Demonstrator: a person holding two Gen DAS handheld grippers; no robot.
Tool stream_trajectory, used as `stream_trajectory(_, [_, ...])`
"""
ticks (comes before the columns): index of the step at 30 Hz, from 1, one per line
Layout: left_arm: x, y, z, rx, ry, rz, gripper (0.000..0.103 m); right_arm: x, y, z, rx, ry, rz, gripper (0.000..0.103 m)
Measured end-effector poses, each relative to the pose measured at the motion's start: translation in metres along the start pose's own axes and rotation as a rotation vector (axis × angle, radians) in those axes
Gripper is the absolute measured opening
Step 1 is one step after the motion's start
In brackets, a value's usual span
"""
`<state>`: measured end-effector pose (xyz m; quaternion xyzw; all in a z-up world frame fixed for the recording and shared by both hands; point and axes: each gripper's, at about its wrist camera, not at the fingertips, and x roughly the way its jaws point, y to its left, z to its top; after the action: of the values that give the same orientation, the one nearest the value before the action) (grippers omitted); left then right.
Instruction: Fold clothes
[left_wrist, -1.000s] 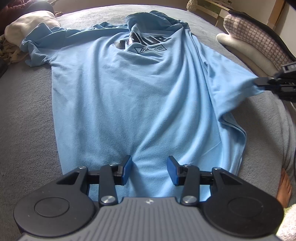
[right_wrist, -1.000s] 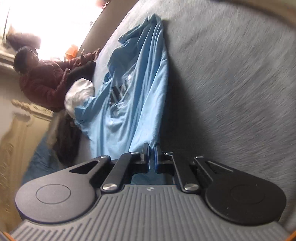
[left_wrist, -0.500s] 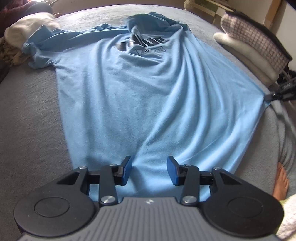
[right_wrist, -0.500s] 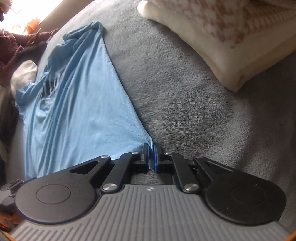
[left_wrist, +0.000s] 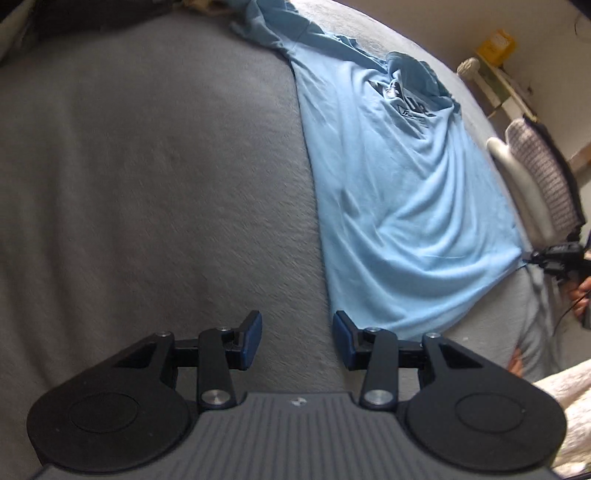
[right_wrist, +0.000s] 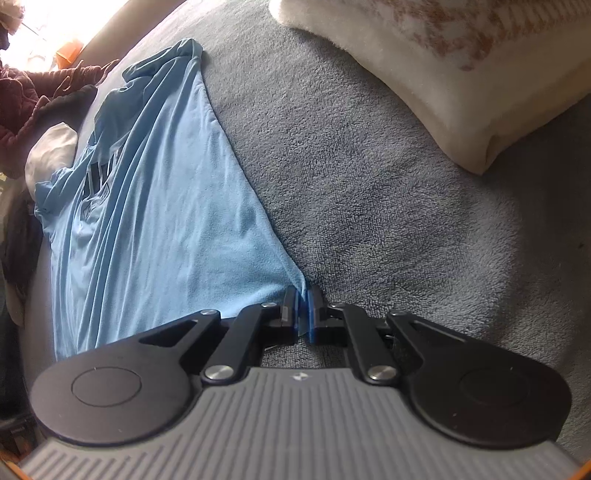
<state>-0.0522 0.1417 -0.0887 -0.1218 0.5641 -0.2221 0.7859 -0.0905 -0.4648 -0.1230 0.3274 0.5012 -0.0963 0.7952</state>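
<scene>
Grey fleece bedding (left_wrist: 155, 192) covers the bed and serves as the folding surface. A light blue T-shirt (left_wrist: 402, 184) with a dark chest print lies spread on it, print side up, collar toward the far end and hem toward the near edge.

Right gripper (right_wrist: 303, 310): jaws closed on one bottom hem corner of the T-shirt. The corner is drawn outward, which appears intended to tension the hem and flatten the body.

Left gripper (left_wrist: 297, 339): jaws partly open and empty, over bare bedding just beside the opposite hem corner. This placement suggests preparation to take that corner.

A cream pillow (right_wrist: 461, 62) lies beyond the right gripper, well apart from the T-shirt. Other garments (right_wrist: 40, 99) are piled near the collar end.
</scene>
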Motion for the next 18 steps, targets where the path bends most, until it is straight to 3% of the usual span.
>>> stream_trajectory(4, [0.013,-0.003,-0.007,-0.055,0.001,-0.113,0.043,-0.001,0.000,-0.002,0.003,-0.008,0.003,0.004])
stream_trajectory(12, [0.032,-0.008,-0.016,-0.104,0.028,-0.099,0.037,0.000,-0.004,-0.002,-0.001,-0.012,0.020,0.005])
stream_trajectory(14, [0.035,-0.013,-0.018,-0.094,0.039,-0.084,0.022,0.001,-0.004,-0.003,-0.005,-0.014,0.026,0.005])
stream_trajectory(15, [0.037,-0.016,-0.019,-0.087,0.047,-0.073,0.005,0.001,-0.004,-0.004,-0.009,-0.016,0.027,0.004])
stream_trajectory(18, [0.037,-0.023,-0.020,-0.061,0.048,-0.033,0.004,-0.002,-0.001,-0.005,-0.031,-0.021,0.024,0.004])
